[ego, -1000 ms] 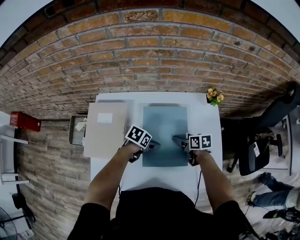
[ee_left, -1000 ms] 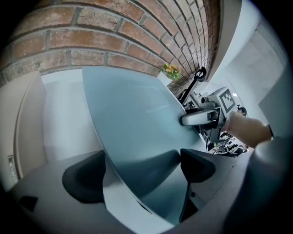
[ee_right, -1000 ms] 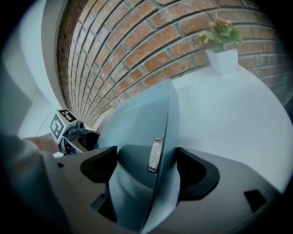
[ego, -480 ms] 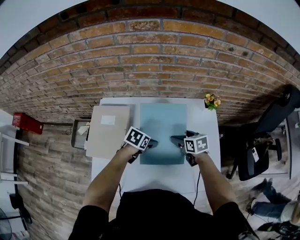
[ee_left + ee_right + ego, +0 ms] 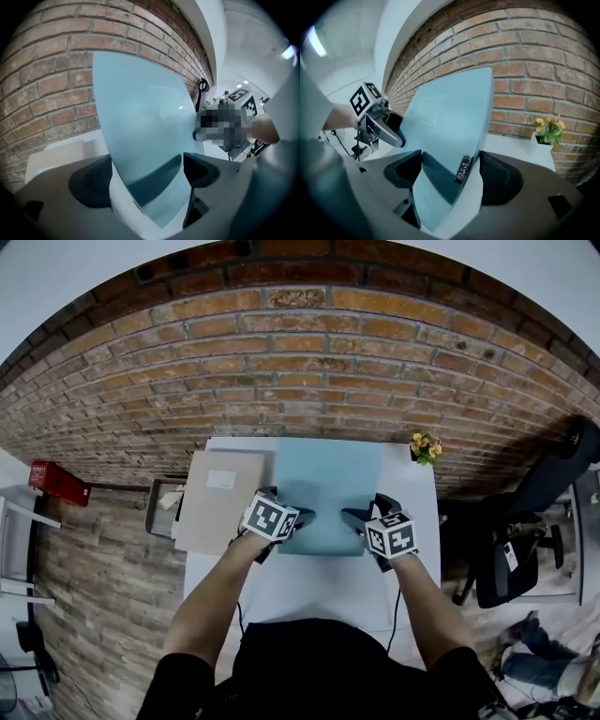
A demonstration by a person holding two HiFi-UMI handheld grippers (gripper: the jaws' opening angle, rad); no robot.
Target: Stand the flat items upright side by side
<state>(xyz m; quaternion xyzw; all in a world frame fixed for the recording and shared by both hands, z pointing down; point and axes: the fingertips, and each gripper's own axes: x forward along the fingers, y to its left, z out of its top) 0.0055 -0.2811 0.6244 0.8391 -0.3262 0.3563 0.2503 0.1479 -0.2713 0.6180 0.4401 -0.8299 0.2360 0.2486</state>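
Observation:
A light-blue flat folder (image 5: 328, 488) is raised at a tilt over the white table (image 5: 309, 592), its far edge toward the brick wall. My left gripper (image 5: 298, 519) is shut on its left edge and my right gripper (image 5: 354, 518) on its right edge. In the left gripper view the folder (image 5: 140, 117) runs up between the jaws of the left gripper (image 5: 147, 168). In the right gripper view the folder (image 5: 450, 117), with a small label on its edge, sits between the jaws of the right gripper (image 5: 450, 171). A beige flat item (image 5: 223, 498) lies flat to the left.
The brick wall (image 5: 300, 362) stands right behind the table. A small pot of yellow flowers (image 5: 427, 446) sits at the table's far right corner. A black office chair (image 5: 525, 512) is on the right, and a red box (image 5: 56, 484) on the left.
The blue folder has come up from lying flat to a steep tilt, its far edge rising toward the wall. Both grippers have moved a little forward with it.

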